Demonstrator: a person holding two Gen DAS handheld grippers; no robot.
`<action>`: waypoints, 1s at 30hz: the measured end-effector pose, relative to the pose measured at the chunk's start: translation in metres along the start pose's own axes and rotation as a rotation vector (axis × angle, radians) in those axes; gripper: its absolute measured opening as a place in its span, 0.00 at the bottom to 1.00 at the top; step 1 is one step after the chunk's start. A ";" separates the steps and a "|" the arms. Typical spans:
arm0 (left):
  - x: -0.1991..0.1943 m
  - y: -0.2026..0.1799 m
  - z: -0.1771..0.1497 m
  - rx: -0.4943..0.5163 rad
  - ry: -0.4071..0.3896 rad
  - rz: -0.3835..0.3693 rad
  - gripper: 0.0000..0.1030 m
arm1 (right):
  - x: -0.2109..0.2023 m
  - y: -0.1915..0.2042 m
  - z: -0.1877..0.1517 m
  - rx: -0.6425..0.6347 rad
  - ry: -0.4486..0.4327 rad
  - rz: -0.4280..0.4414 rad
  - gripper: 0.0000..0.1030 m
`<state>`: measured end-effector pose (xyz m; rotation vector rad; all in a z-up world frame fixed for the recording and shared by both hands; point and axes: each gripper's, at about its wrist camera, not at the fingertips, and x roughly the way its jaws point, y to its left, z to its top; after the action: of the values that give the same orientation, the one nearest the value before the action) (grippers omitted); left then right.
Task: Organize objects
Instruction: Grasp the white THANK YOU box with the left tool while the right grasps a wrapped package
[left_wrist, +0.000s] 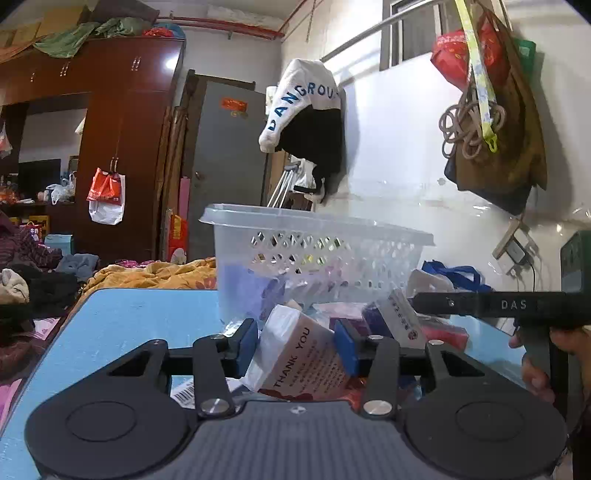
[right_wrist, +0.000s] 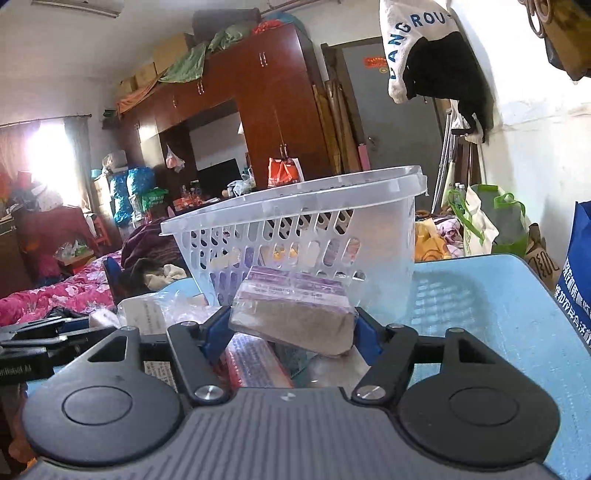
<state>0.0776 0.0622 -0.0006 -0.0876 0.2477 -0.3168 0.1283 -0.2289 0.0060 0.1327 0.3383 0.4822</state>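
A basket (right_wrist: 295, 221) stands on the table (right_wrist: 498, 314) behind scattered packets (right_wrist: 291, 314).

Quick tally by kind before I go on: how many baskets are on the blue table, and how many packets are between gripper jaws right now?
Clear plastic basket: 1
Packets between gripper jaws: 2, the white THANK YOU packet in the left gripper and the clear-wrapped purple-topped packet in the right gripper
Total: 3
More packets lie loose on the blue table; I cannot count them.
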 end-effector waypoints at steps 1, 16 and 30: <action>0.000 0.001 0.000 0.002 0.002 0.001 0.47 | 0.000 0.000 0.000 0.001 -0.002 0.001 0.69; -0.014 0.011 0.006 -0.027 -0.059 0.046 0.42 | -0.001 0.001 -0.001 0.000 -0.016 0.005 0.68; -0.015 0.013 0.018 -0.035 -0.100 0.049 0.38 | -0.011 0.012 0.006 -0.052 -0.056 -0.005 0.68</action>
<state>0.0723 0.0798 0.0182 -0.1315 0.1564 -0.2585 0.1159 -0.2240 0.0177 0.0951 0.2707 0.4809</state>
